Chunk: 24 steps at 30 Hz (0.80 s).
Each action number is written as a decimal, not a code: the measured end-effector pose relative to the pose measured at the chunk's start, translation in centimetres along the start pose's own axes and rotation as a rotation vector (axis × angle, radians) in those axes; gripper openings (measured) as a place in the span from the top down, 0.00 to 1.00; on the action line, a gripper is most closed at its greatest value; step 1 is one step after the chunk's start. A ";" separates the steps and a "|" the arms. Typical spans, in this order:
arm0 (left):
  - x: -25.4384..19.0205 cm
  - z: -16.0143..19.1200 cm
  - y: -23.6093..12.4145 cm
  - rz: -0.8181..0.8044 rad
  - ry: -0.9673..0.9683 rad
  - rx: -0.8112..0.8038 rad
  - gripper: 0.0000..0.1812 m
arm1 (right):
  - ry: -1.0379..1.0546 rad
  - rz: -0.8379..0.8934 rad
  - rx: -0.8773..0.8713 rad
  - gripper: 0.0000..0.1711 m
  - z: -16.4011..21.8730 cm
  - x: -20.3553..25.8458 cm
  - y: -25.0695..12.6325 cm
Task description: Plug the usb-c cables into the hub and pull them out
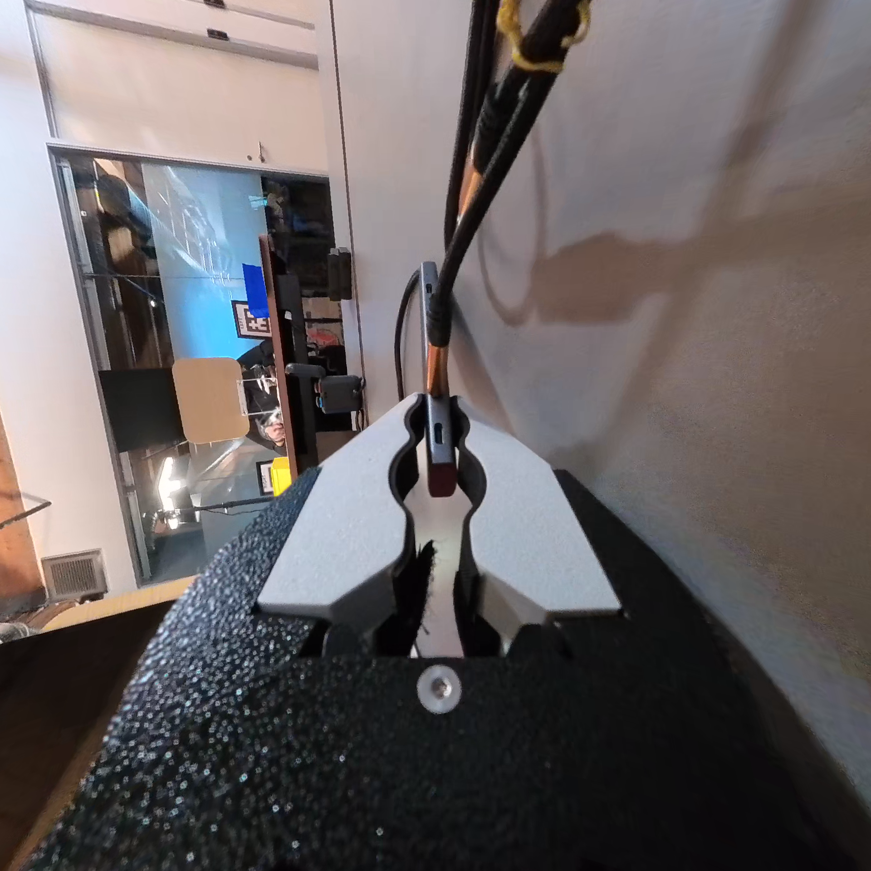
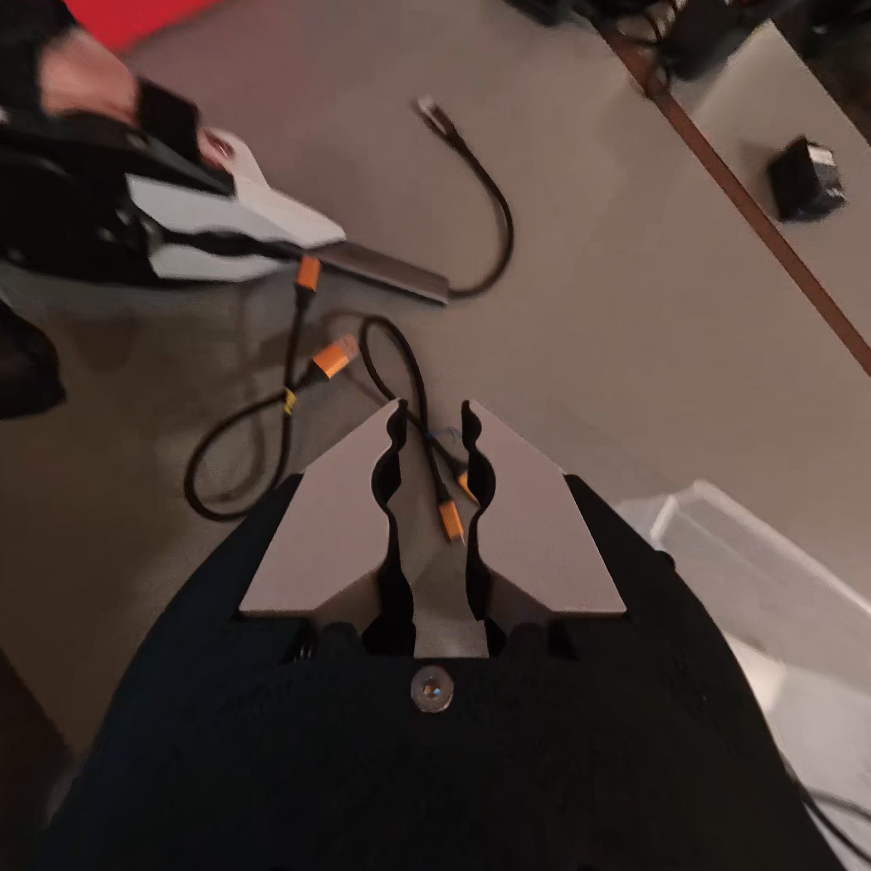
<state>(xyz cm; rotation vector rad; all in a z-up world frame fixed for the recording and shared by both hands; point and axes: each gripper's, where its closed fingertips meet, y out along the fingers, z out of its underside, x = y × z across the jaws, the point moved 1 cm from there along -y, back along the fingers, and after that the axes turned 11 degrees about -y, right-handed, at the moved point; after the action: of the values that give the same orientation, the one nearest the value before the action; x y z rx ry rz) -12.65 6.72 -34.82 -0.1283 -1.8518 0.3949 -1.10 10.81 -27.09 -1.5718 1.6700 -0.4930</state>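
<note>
1. Surroundings, right wrist view: pale table point(image 2: 612, 330) with a brown edge strip running from 12 to 3 o'clock; a small black box point(image 2: 806, 181) sits beyond that strip at 2 o'clock; a clear plastic bin point(image 2: 754, 565) lies at 4 o'clock.
2. Left wrist view is rolled sideways: the table fills the right half, a glass door point(image 1: 198, 353) stands at 9 o'clock.
3. Obstructions: a tied black cable bundle point(image 1: 528, 61) hangs across 12 o'clock, partly masking the hub's far end.
4. Left gripper point(image 1: 438, 414) is clamped on the near end of the grey hub point(image 1: 440, 433), fingertips pinching its two broad faces. From the right wrist view this gripper enters from 9 o'clock, a person's hand point(image 2: 85, 80) behind it.
5. Right gripper point(image 2: 433, 410) hovers above the table, fingers apart, holding nothing.
6. One orange-collared plug point(image 2: 308, 273) is seated in the hub's side, just beyond the left fingertips; the hub's own black lead point(image 2: 495, 212) curls off toward 12 o'clock.
7. A loose orange plug point(image 2: 332, 360) lies near 11 o'clock of the right fingertips. Another plug point(image 2: 450, 521) shows between the right fingers, apparently resting on the table below; blur makes contact uncertain.
</note>
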 end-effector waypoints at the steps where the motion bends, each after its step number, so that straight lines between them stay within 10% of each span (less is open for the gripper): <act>1: 0.0 -0.1 -0.1 0.002 0.010 -0.003 0.96 | -0.014 0.026 0.048 0.88 1.1 0.0 -0.2; 24: 0.0 -0.3 -1.0 0.033 0.015 -0.028 0.96 | 0.173 -0.046 0.460 0.86 9.1 1.4 3.4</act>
<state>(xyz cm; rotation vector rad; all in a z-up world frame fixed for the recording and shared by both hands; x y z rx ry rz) -12.26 5.87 -34.37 -0.1802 -1.8432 0.3897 3.55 12.09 -35.70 -1.2558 1.5073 -0.9842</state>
